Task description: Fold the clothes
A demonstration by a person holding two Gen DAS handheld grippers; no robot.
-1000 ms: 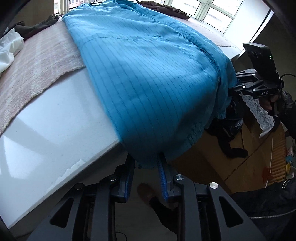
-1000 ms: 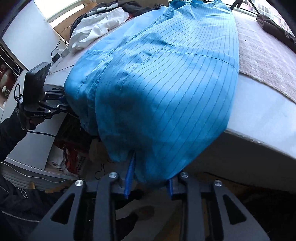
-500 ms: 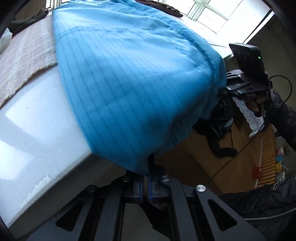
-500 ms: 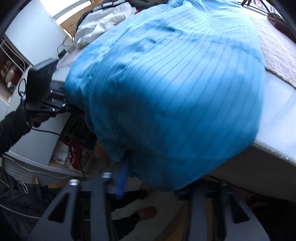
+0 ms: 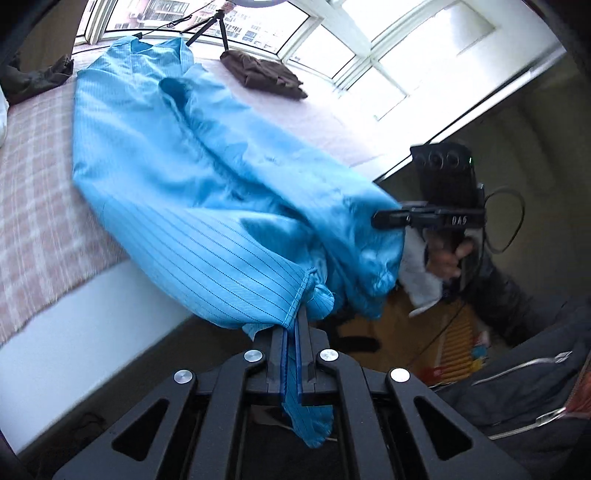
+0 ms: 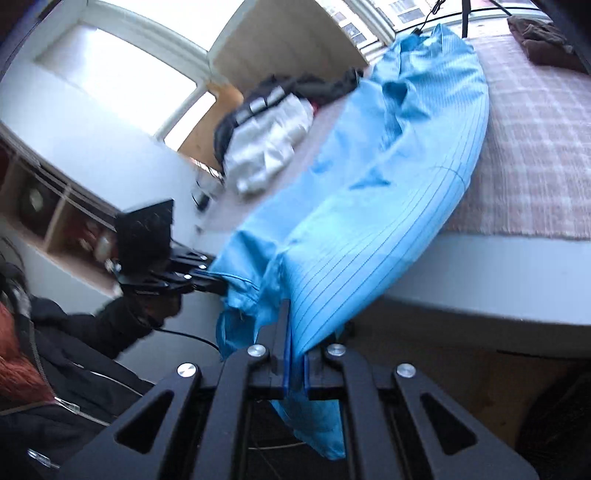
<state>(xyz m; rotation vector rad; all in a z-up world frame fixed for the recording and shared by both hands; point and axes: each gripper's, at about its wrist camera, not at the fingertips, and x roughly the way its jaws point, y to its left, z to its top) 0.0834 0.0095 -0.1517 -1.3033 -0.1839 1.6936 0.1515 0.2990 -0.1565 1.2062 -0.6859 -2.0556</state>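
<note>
A bright blue garment with thin dark stripes [image 5: 177, 166] lies lengthwise on the bed, collar towards the window. Its near hem is lifted off the bed edge and bunched. My left gripper [image 5: 298, 317] is shut on one corner of that hem, and a flap of cloth hangs down behind the pads. In the same view my right gripper [image 5: 380, 218] holds the other corner at the right. In the right wrist view the blue garment [image 6: 388, 206] runs up from my right gripper [image 6: 287, 310], which is shut on its hem. My left gripper [image 6: 216, 284] pinches the hem at the left.
A pink checked blanket [image 5: 33, 184] covers the bed above its white mattress edge [image 5: 92, 332]. A folded brown garment [image 5: 266, 74] and a tripod [image 5: 218, 22] are near the window. White and dark clothes [image 6: 269, 136] are heaped at the bed's far left. Shelves [image 6: 55, 221] stand beside it.
Both grippers closed on the hem hanging over the bed edge and rose with it. The lower part of the garment now hangs lifted between them, and more of the bed shows.
</note>
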